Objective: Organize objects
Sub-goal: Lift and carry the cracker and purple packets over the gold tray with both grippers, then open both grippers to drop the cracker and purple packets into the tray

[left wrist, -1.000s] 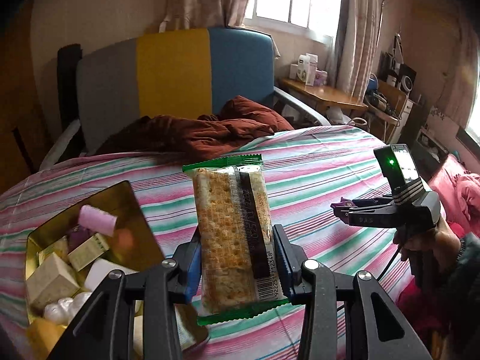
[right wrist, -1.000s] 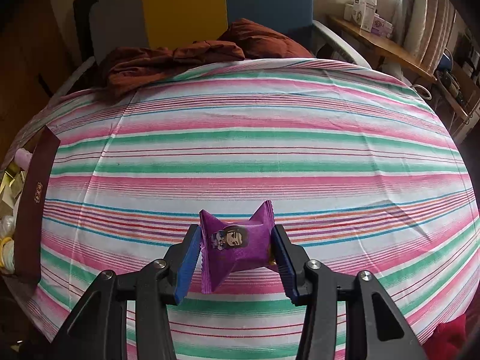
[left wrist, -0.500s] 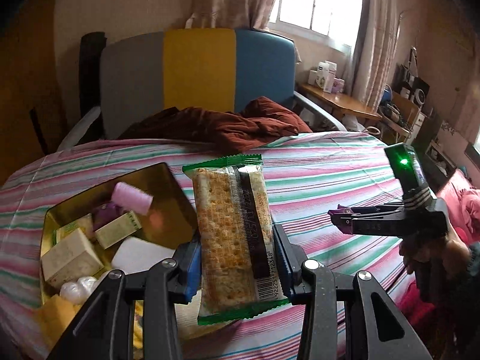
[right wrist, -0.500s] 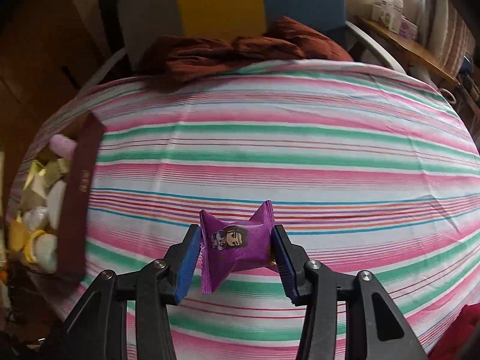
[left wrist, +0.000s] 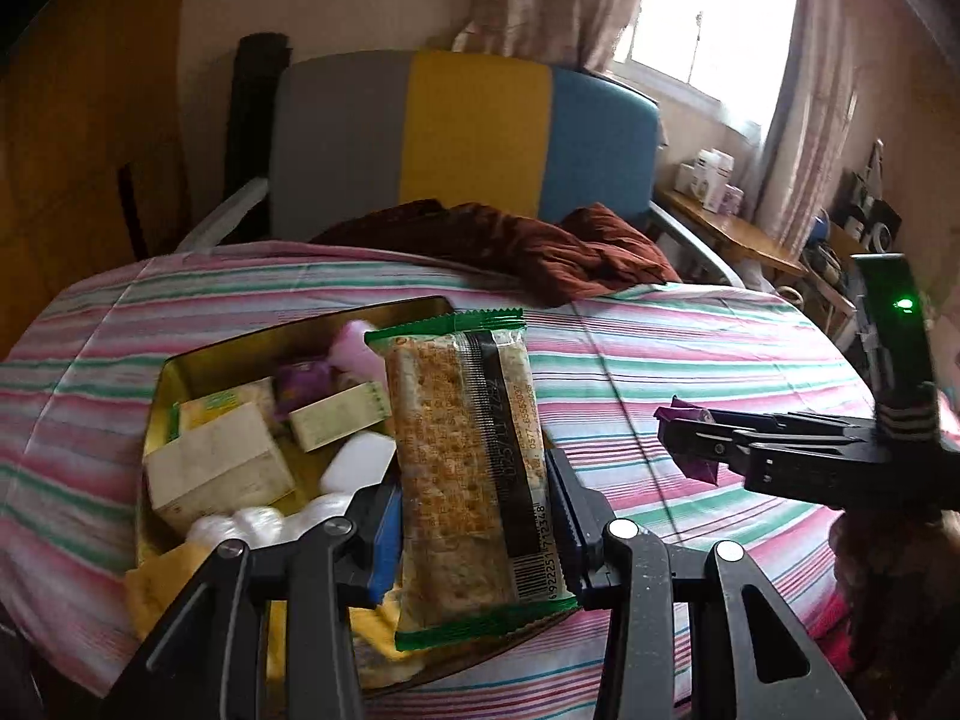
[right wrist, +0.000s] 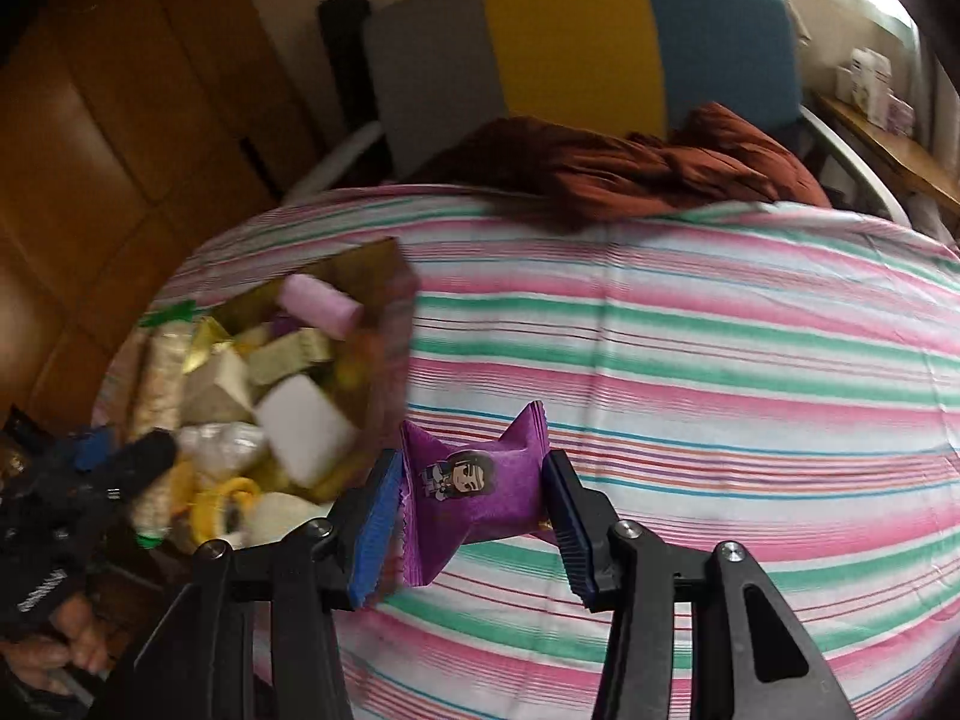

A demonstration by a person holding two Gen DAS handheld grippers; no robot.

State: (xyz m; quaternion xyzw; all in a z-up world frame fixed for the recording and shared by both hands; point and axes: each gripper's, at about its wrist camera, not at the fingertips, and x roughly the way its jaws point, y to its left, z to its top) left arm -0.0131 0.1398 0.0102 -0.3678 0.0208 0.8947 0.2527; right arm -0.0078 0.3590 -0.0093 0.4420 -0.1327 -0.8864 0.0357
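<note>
**Both tongs loaded beside the gold tin**

While the left tongs (left wrist: 474, 516) clamp a long clear-wrapped cracker packet with green crimped ends (left wrist: 465, 462), the packet stands nearly upright between the blue pads, its barcode facing the camera. Behind and to the left of it lies an open gold-coloured metal tin (left wrist: 180, 360) on the bed's pink, green and white striped sheet (left wrist: 660, 348). Inside the tin sit a cream cardboard box (left wrist: 216, 468), a pale green-labelled small box (left wrist: 336, 417), a white block (left wrist: 357, 462), a pink roll (right wrist: 318, 306) and a purple wrapper (left wrist: 300, 381), loosely jumbled.

The right tongs (right wrist: 474, 504) grip a small purple candy pouch printed with a cartoon figure (right wrist: 471, 480), held above the sheet just right of the tin. From the left wrist view these tongs appear side-on at the right, with a green light (left wrist: 903, 303) glowing on their body.

A crumpled rust-brown cloth (left wrist: 540, 246) lies at the far edge of the bed, before a grey, yellow and blue headboard (left wrist: 474, 138).
</note>
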